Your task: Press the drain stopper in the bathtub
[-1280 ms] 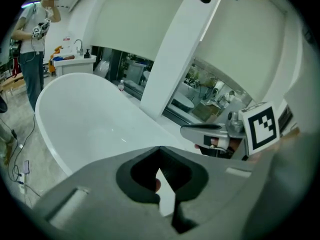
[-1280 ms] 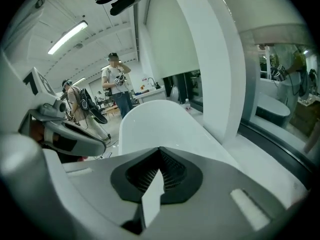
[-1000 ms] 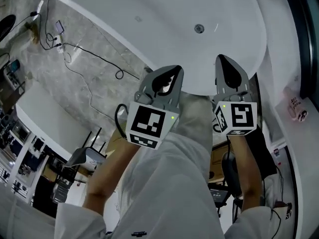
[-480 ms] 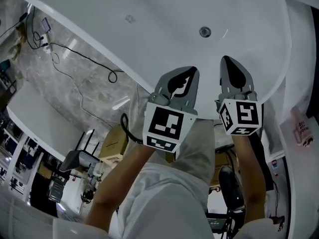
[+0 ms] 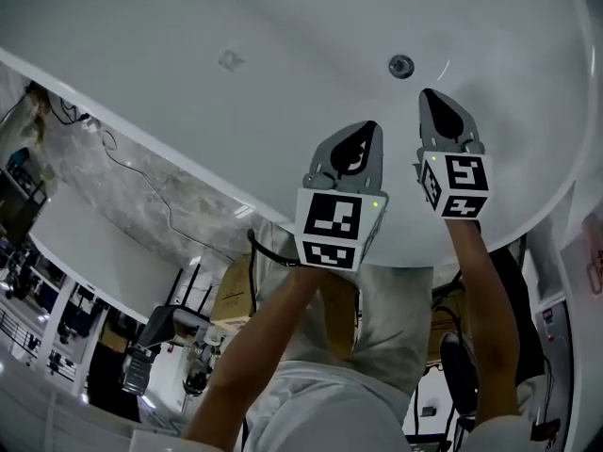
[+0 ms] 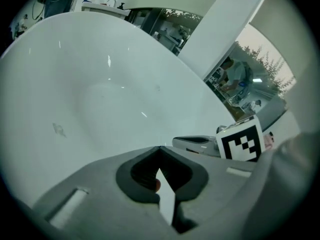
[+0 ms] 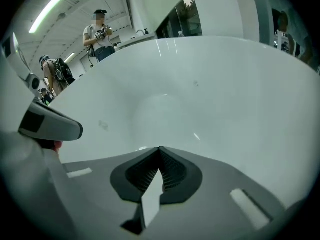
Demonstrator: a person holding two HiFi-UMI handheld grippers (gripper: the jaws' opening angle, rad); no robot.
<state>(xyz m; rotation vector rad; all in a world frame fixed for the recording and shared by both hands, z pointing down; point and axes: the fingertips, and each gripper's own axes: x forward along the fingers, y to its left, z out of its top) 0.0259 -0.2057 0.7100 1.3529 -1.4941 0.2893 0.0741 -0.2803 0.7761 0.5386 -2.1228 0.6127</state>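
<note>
The round metal drain stopper [image 5: 400, 66] sits on the floor of the white bathtub [image 5: 170, 55], at the upper right of the head view. My right gripper [image 5: 432, 96] hovers inside the tub just short of the stopper and slightly to its right, jaws shut and empty. Further back and to the left, over the near tub wall, my left gripper [image 5: 364, 130] is also shut on nothing. The left gripper view shows its closed jaws [image 6: 160, 148] against bare tub wall, with the right gripper's marker cube [image 6: 241, 141] beside them. The right gripper [image 7: 160, 149] also faces bare tub; neither gripper view shows the stopper.
A small square mark [image 5: 229, 60] shows on the tub floor at the left. The tub rim [image 5: 141, 144] runs below both grippers. Marble floor with cables [image 5: 122, 172] lies to the left. People [image 7: 98, 34] stand beyond the tub's far rim.
Both grippers have moved forward past the tub rim into the tub. The right one now sits much closer to the drain stopper. Both stayed shut.
</note>
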